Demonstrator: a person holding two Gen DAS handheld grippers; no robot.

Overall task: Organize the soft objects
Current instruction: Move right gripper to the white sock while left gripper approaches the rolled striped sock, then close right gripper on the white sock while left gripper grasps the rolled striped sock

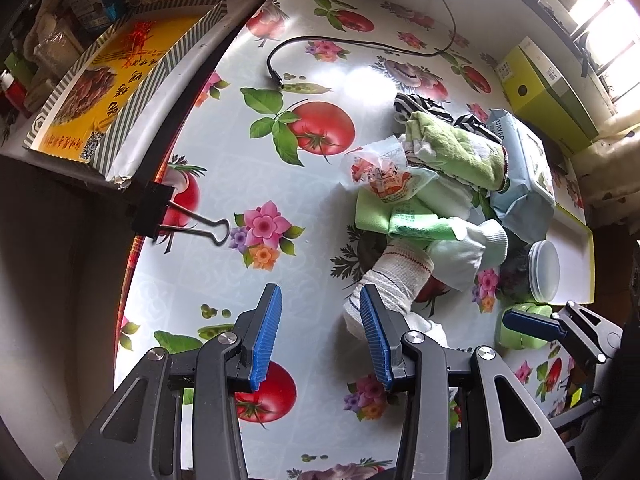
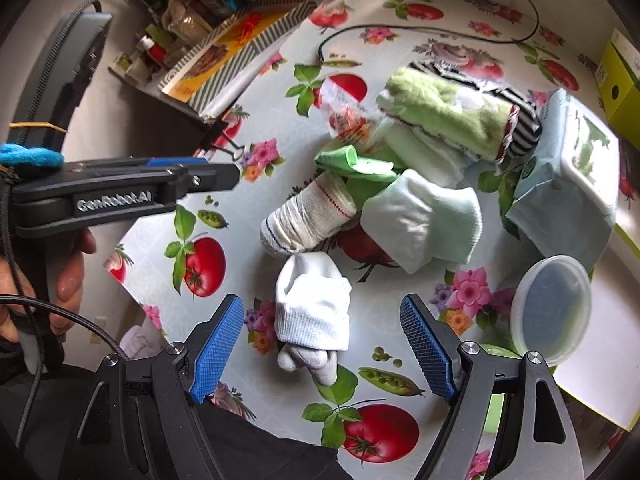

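Note:
A rolled white sock [image 2: 314,308] lies on the flowered tablecloth between the blue pads of my right gripper [image 2: 322,350], which stands open around it without touching. Beyond it sit a ribbed white sock roll [image 2: 308,216], a pale mint sock [image 2: 424,220], a green towel roll [image 2: 444,116] and a black-and-white striped cloth [image 2: 524,124]. My left gripper [image 1: 320,340] is open over bare tablecloth. The ribbed sock roll [image 1: 400,276] lies just past its right pad, outside the gap.
A blue wipes pack [image 2: 568,184], a crumpled plastic bag [image 2: 344,116] and a round plastic tub [image 2: 552,308] border the pile. A black cable [image 1: 280,60] and a binder clip [image 1: 192,224] lie left of it. A yellow printed box [image 1: 112,80] stands off the table's edge.

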